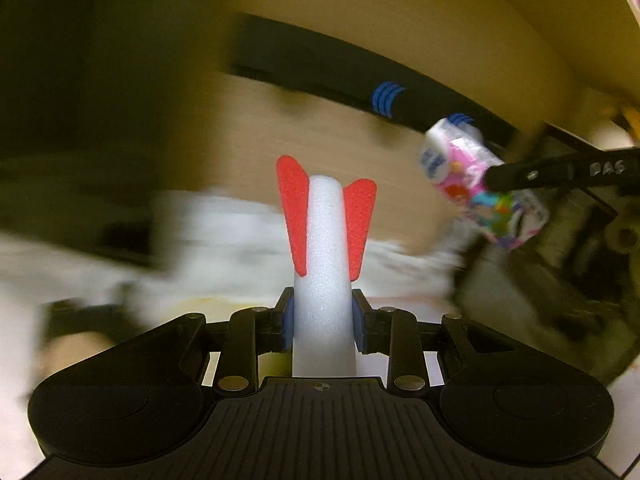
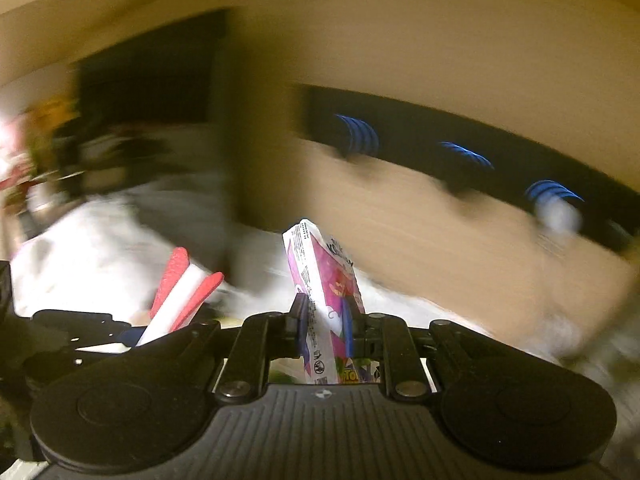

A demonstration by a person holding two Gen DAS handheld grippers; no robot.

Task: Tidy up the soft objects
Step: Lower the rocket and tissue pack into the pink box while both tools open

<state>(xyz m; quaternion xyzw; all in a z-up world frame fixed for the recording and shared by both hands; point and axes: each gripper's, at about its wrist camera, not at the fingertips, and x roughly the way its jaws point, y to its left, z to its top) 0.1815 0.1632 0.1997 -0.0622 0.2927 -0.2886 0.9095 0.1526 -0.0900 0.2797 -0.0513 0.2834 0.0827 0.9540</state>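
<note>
Blurred tan wall, white bedding maybe. My left gripper (image 1: 323, 320) clamps foam rocket (image 1: 323, 248), axis pointing forward; right gripper (image 2: 326, 326) pinches tissue pack (image 2: 326, 280), just to its right.

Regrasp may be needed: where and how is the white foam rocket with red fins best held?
Grip the bare white shaft of the foam rocket below the red fins, fingers closing from either side across its round body, as the left gripper does now; the thin fins would likely bend.
</note>
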